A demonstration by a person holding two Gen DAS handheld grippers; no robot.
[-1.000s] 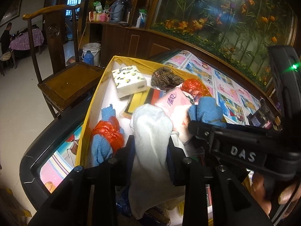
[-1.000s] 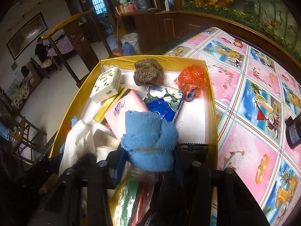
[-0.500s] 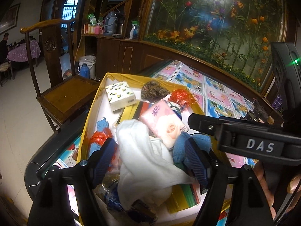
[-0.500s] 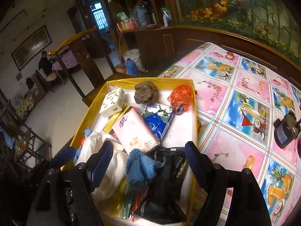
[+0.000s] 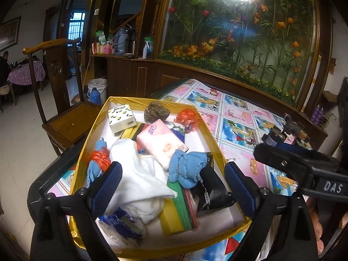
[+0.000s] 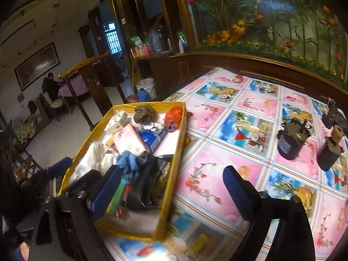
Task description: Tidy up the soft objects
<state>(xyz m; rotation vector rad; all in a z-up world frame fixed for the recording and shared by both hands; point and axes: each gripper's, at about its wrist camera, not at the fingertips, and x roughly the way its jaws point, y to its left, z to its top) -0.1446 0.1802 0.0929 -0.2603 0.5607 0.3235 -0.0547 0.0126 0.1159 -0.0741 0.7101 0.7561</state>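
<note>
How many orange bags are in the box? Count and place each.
2 orange bags: one at the left wall on a blue cloth; one near the far right corner. More may be buried.

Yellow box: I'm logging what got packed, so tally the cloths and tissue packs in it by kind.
White cloth: 1
Blue cloths: 2
Tissue packs, pink and white patterned: 2
Total: 5, all inside the yellow box.

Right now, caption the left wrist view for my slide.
Opening left hand-held gripper above crumpled white cloth in yellow-rimmed cardboard box.
</note>
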